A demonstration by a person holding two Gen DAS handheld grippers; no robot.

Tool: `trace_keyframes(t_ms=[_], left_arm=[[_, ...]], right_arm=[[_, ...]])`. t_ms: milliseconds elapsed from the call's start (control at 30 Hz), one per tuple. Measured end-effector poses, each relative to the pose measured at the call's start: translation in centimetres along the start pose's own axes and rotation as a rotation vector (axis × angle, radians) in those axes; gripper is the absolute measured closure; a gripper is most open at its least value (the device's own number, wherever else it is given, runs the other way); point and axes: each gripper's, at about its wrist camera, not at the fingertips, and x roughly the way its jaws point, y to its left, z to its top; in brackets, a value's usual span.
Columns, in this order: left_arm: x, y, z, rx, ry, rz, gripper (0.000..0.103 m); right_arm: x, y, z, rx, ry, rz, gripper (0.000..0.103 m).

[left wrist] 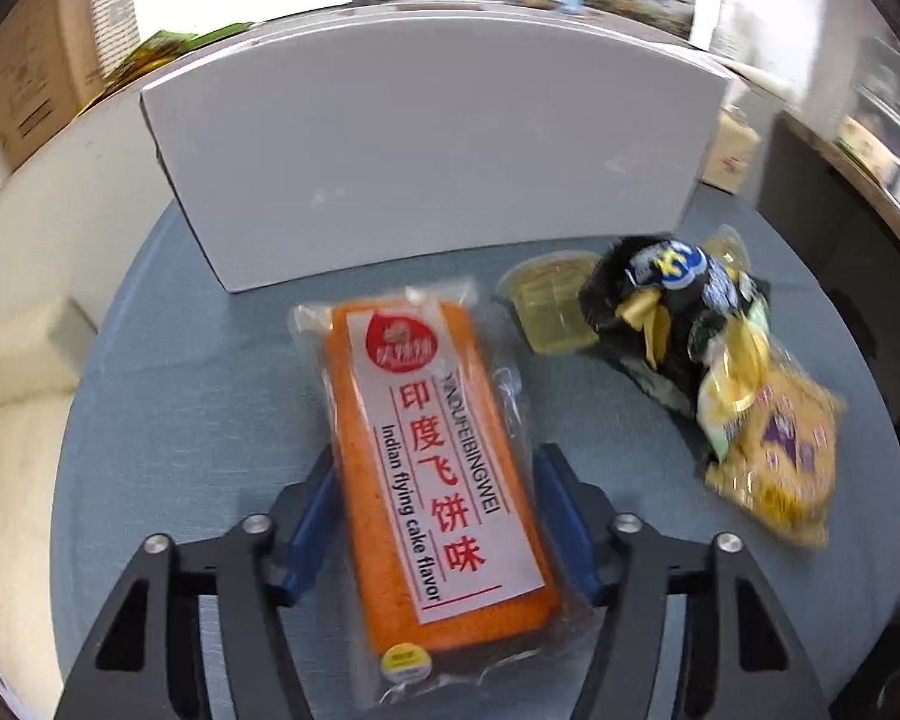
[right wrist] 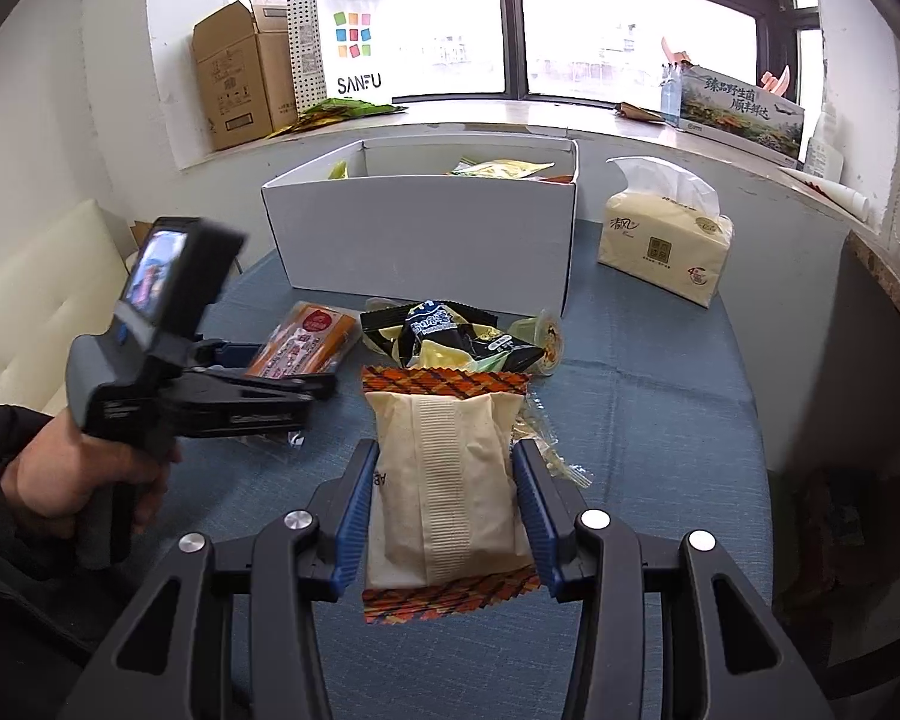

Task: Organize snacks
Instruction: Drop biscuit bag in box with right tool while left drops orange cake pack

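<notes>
Two tools at work, each with a snack between its blue pads. Left tool (left wrist: 435,516) is clamped on the orange cake pack (left wrist: 432,480), its long clear wrapper running forward between the fingers, label up reading "Indian flying cake flavor"; whether the far end touches the blue surface (left wrist: 180,390) is hard to tell. Right tool (right wrist: 444,504) grips a beige snack packet (right wrist: 450,480) with orange patterned ends, seam side up, pads pressed against both its long sides. Ahead of both, a white box (right wrist: 426,234) stands toward the far edge of the surface, top open, with yellow and green packets showing inside. Between the box and the tools lies a loose heap: a black snack bag (right wrist: 450,330) with a blue-and-white label, a small clear jelly cup (left wrist: 549,312) just beside it, and a yellow crinkly packet (left wrist: 774,450) nearer the right edge. From the right wrist view, the left hand (right wrist: 84,468) holds its tool low over the surface. Over at the far right corner sits a tissue pack (right wrist: 666,240), well apart from the snacks.
</notes>
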Motion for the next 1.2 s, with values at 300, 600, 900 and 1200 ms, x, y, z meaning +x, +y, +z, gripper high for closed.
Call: trace_keyframes(t_ms=[300,600,900,1200], left_arm=[[-5.7,4.0,-1.3,-0.037,-0.103,-0.152,0.041],[-11.4,7.4,2.8,-0.044,-0.261,-0.238,0.041],[-13.1,8.6,11.3,-0.031,-0.410,-0.272,0.041],[-7.9,10.3,22.7,-0.007,-0.387,-0.191,0.041]], right_arm=[[0.4,1.7,0.7,-0.033,0.016,0.012,0.054],[0.1,2.6,4.5,-0.043,-0.051,0.073,0.054],[-0.3,1.4,14.6,-0.030,-0.196,0.145,0.054],[7.8,-1.2,24.7,0.057,-0.143,0.124,0.054]])
